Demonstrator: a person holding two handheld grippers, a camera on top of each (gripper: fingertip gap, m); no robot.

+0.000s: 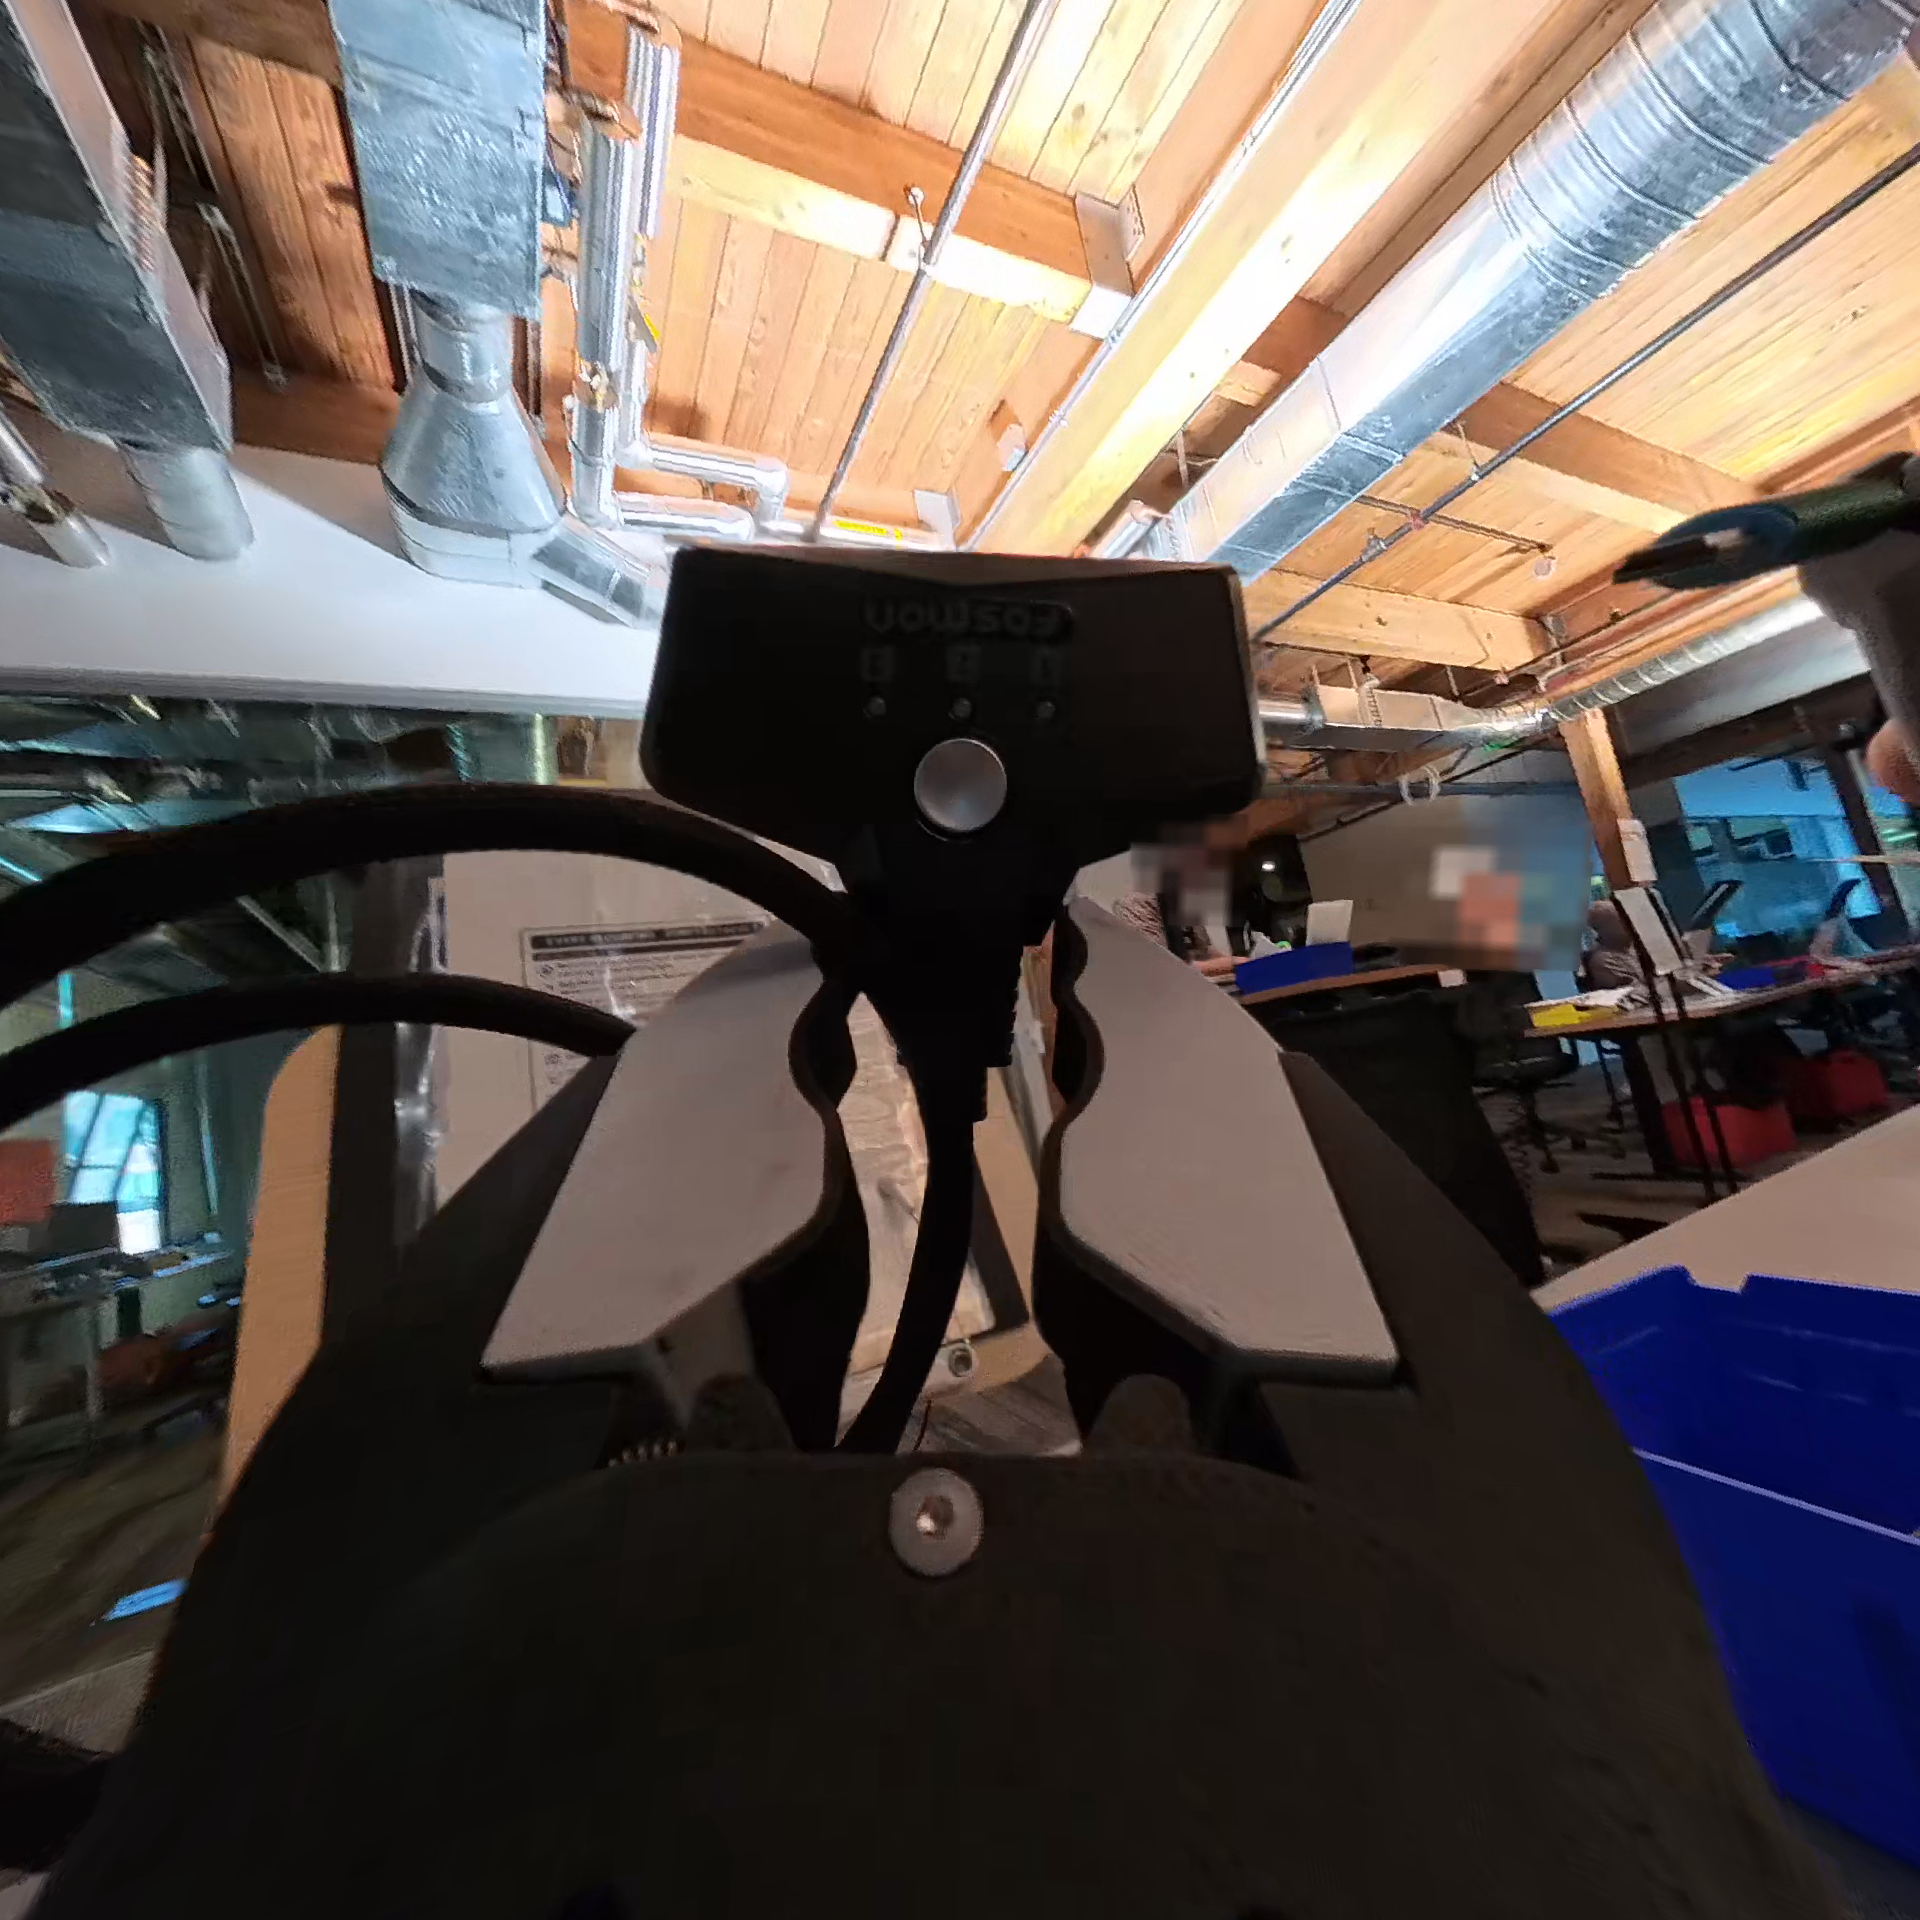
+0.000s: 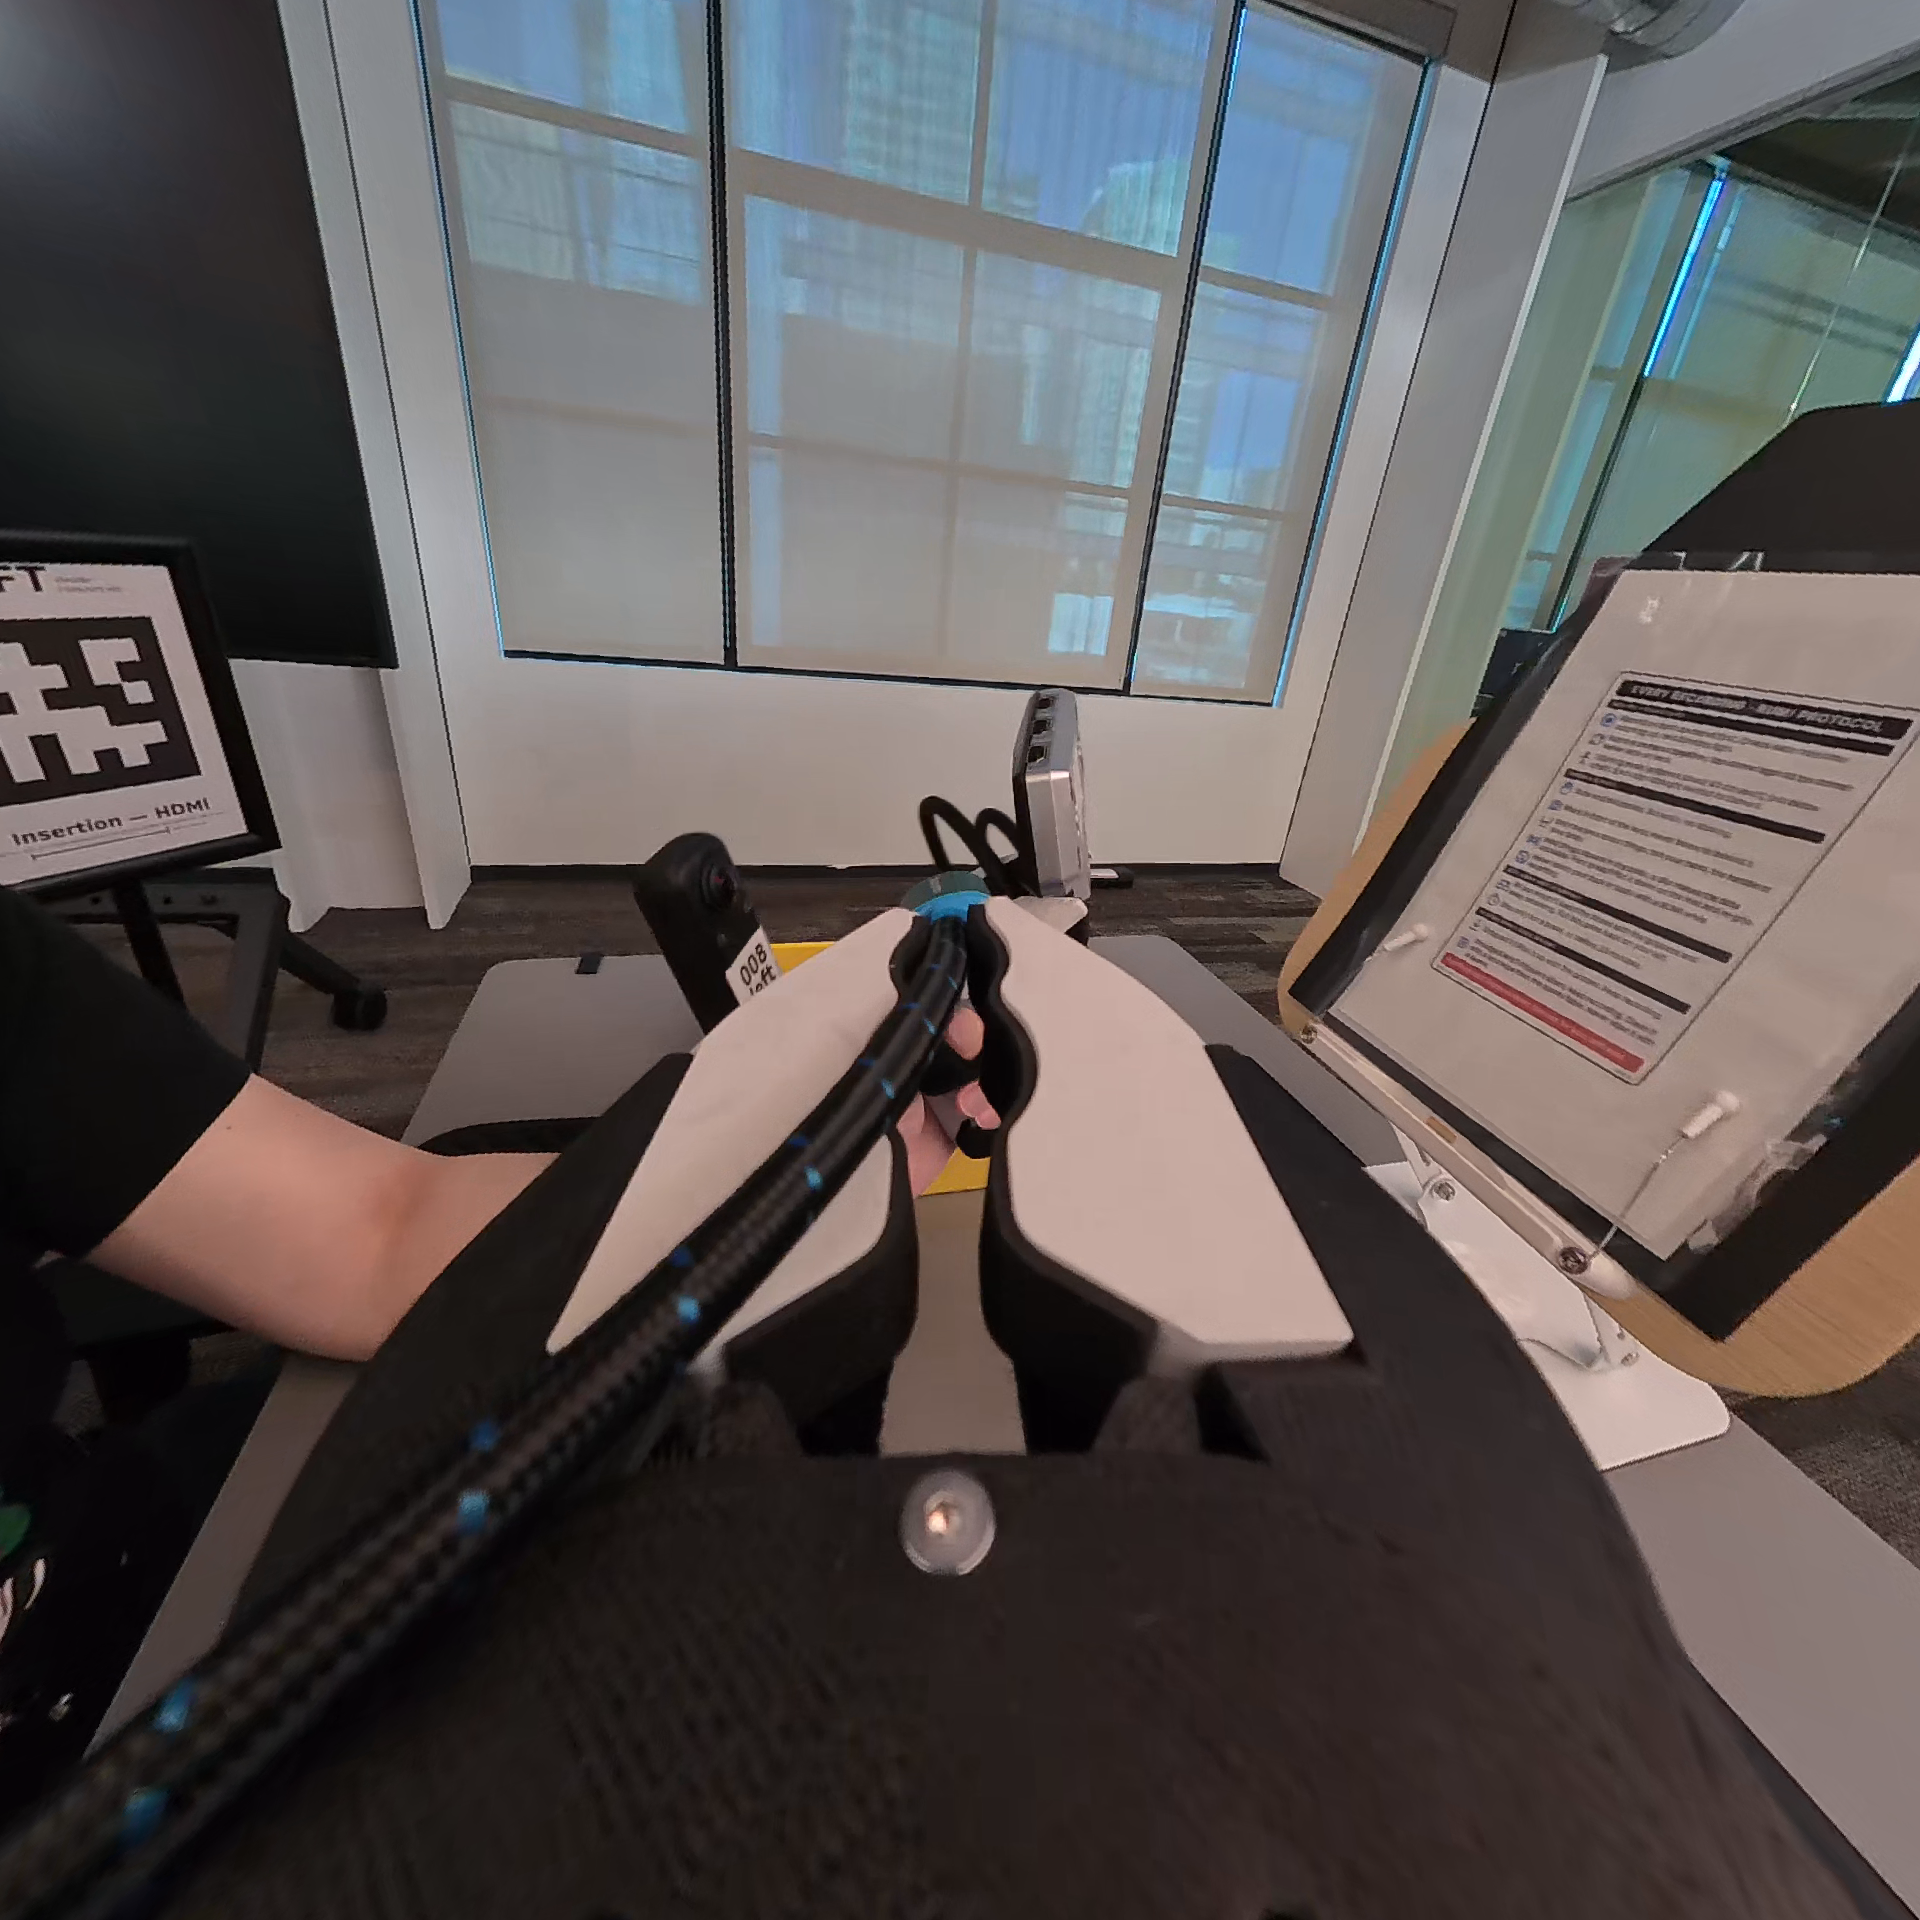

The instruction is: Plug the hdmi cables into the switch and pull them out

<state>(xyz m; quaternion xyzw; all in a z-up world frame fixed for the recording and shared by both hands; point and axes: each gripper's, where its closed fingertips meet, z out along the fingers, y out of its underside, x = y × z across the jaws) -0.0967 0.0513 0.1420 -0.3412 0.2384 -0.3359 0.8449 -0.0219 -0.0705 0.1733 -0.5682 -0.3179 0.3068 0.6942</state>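
My left gripper (image 1: pixel 945 956) is shut on the neck of the black HDMI switch (image 1: pixel 951 686) and holds it up in the air, button face toward the camera. The switch's own black cable (image 1: pixel 925 1247) hangs down between the fingers and loops off to the left. My right gripper (image 2: pixel 961 920) is shut on a black braided HDMI cable with blue flecks (image 2: pixel 727 1236), just behind its blue-collared plug (image 2: pixel 940 896). That plug (image 1: pixel 1714 540) shows at the upper right in the left wrist view, apart from the switch. In the right wrist view the switch (image 2: pixel 1051 800) stands beyond the plug, ports showing.
A blue bin (image 1: pixel 1766 1455) sits at the lower right on the grey table (image 2: pixel 540 1018). A framed instruction sheet (image 2: pixel 1662 883) leans at the right, and a black-and-white marker sign (image 2: pixel 94 717) stands at the left. A person's forearm (image 2: pixel 312 1236) reaches in from the left. The gap from one gripper's tips to the other's is roughly 15 cm.
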